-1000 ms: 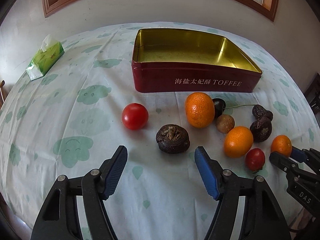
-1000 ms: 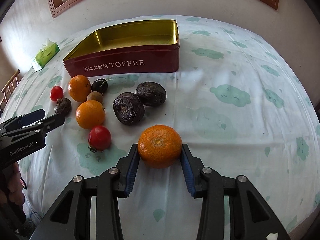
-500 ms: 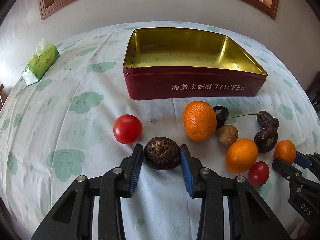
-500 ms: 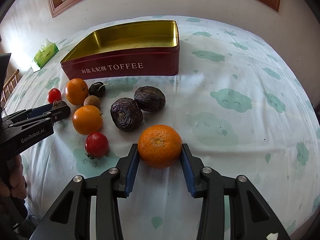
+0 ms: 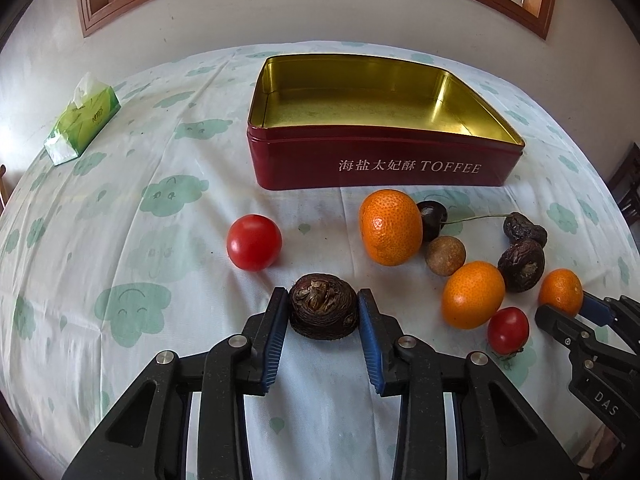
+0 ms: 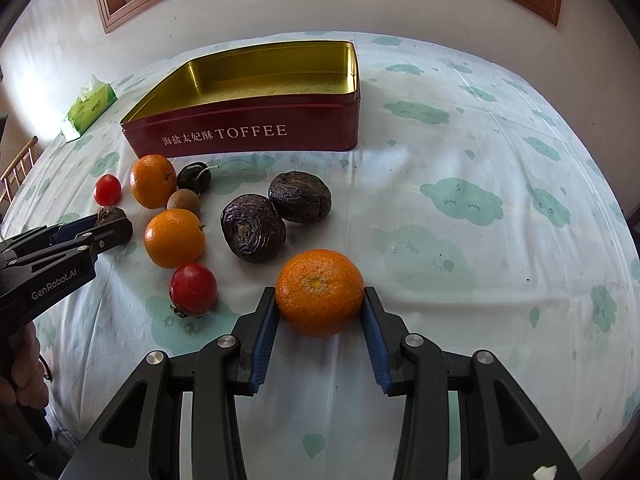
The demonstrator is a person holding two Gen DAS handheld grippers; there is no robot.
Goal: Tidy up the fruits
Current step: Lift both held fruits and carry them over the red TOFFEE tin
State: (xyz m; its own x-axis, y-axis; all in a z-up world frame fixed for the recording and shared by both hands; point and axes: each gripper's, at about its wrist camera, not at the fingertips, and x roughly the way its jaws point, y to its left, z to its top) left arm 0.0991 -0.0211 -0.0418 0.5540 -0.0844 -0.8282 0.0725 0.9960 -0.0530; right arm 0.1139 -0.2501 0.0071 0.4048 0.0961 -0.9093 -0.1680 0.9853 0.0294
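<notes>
Now both grippers pinch fruit: left gripper (image 5: 323, 312) a water chestnut (image 5: 323, 311), right gripper (image 6: 319, 312) a mandarin (image 6: 319, 292).

Four oranges (image 6: 319, 292), two tomatoes (image 6: 193, 289), three wrinkled dark fruits (image 6: 253, 227), perhaps one cherry (image 6: 193, 177), one tin (image 6: 248, 136).

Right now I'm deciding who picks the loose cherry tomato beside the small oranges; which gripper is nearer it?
Right. The right gripper, shut on an orange, sits just beside that tomato. The left gripper holds a brown fruit farther off.

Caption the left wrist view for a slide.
Left tool shut on a wrinkled brown fruit before an empty toffee tin.
</notes>
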